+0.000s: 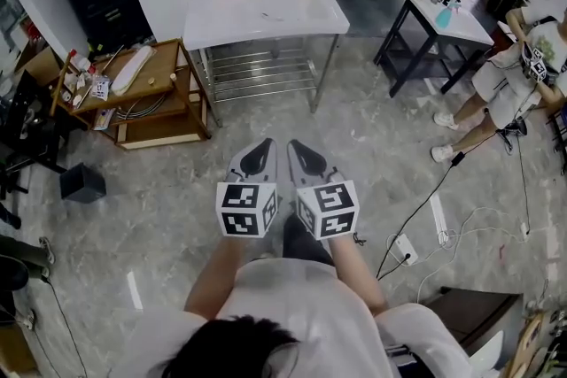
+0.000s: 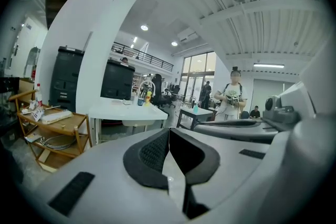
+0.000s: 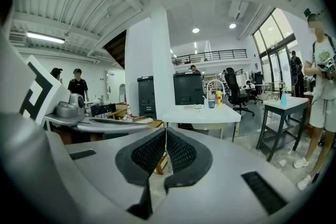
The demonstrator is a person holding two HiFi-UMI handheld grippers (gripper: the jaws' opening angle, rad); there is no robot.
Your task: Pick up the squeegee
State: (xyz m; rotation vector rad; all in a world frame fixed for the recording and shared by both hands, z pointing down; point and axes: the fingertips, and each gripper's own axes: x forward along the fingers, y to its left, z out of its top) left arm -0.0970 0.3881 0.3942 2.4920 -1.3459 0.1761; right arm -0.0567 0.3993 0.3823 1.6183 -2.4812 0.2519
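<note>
Both closed, empty — left gripper (image 1: 265, 146), right gripper (image 1: 295, 147)

Squeegee too small to identify

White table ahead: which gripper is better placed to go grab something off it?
Left, but only barely. The left gripper and right gripper are both shut, empty, side by side, far from the white table. The table's middle sits slightly more ahead of the left one. I can't spot a squeegee.
</note>
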